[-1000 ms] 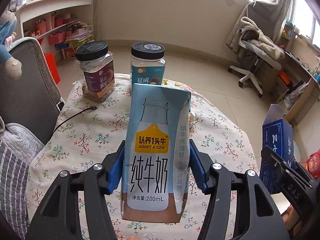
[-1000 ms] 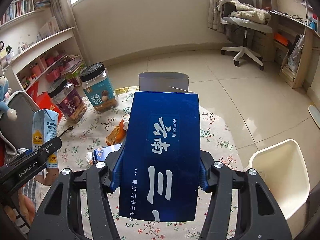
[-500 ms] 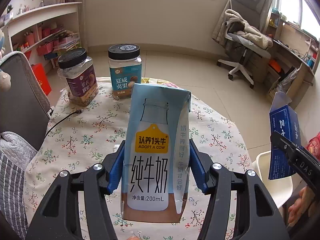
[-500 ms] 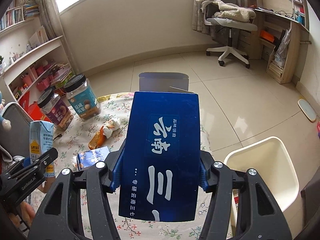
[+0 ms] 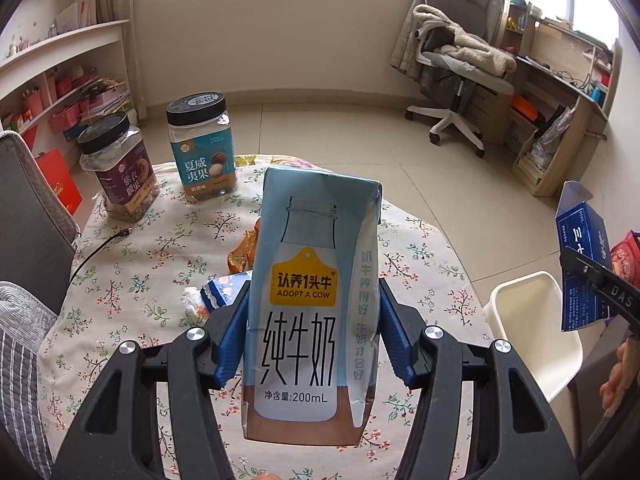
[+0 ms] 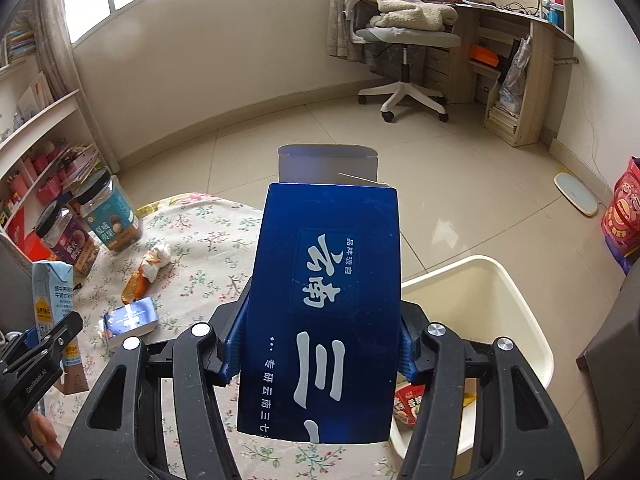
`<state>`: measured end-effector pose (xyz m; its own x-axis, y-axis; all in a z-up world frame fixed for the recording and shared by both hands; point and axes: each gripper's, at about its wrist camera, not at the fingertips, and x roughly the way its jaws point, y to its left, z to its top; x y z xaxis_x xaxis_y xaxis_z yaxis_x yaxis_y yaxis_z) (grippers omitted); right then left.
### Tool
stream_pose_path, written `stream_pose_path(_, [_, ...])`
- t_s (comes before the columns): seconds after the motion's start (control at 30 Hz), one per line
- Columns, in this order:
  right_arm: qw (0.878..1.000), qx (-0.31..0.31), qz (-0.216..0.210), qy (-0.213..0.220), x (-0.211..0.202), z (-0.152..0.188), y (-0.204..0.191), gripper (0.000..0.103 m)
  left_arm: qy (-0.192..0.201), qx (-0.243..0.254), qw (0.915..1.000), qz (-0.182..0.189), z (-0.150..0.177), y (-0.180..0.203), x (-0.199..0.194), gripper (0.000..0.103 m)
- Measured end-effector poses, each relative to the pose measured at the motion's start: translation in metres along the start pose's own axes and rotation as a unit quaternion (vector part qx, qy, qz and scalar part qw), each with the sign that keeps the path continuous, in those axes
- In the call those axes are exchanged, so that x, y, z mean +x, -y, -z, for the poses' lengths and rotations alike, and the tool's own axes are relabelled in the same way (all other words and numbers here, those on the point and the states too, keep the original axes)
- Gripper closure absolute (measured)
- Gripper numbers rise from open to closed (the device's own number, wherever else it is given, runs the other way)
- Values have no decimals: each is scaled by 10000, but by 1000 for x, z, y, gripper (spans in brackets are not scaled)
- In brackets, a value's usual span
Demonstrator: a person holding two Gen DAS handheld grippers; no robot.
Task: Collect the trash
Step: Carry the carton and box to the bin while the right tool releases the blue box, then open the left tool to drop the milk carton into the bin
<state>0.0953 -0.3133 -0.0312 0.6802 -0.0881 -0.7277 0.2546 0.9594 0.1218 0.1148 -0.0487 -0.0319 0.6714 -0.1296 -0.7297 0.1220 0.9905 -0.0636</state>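
**Both tongs full, bin beside the table**

My left tongs (image 5: 312, 344) are clenched on a light-blue milk carton (image 5: 312, 308), which stands upright between the blue pads (image 5: 231, 340), its printed face toward my camera and its base hanging below the pad line. My right tongs (image 6: 318, 344) grip a dark blue box (image 6: 324, 312) the same way, upright, with its grey top flap (image 6: 327, 166) open and sticking up behind.

From the left view, the right tongs and their blue box (image 5: 580, 268) show at the far right edge, held above the cream bin (image 5: 532, 332). From the right view, the milk carton (image 6: 54, 296) in my left tongs (image 6: 38, 344) sits at the far left edge, over the table's near side. Fingers of my left hand (image 6: 38, 436) peek in below it; those of my right hand (image 5: 618, 376) show low at the right edge of the left view.

Under both tongs lies the table with its floral cloth (image 6: 200, 240). On it rest an orange wrapper (image 6: 134, 286) touching a crumpled white tissue (image 6: 158, 258), and a small blue packet (image 6: 130, 320) nearer me. Two black-lidded jars (image 5: 202, 148) stand side by side at the far left edge.

The bin (image 6: 500, 320) stands on the floor just beside the table's right edge, with some red and yellow wrappers (image 6: 408, 398) already in its bottom.
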Motion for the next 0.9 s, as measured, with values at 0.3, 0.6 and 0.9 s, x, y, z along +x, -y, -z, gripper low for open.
stream_pose_path(0.3, [9956, 357, 833, -247, 7, 7, 57, 47, -42, 337, 9993, 166, 8, 32, 3, 45])
stream_pose_path(0.6, [9888, 731, 1299, -74, -8, 14, 107, 14, -352, 556, 9963, 557, 20, 75, 17, 45])
stream_pose_path(0.9, [9822, 1189, 1452, 69, -25, 12, 156, 11, -680, 703, 9875, 1238, 28, 158, 34, 45])
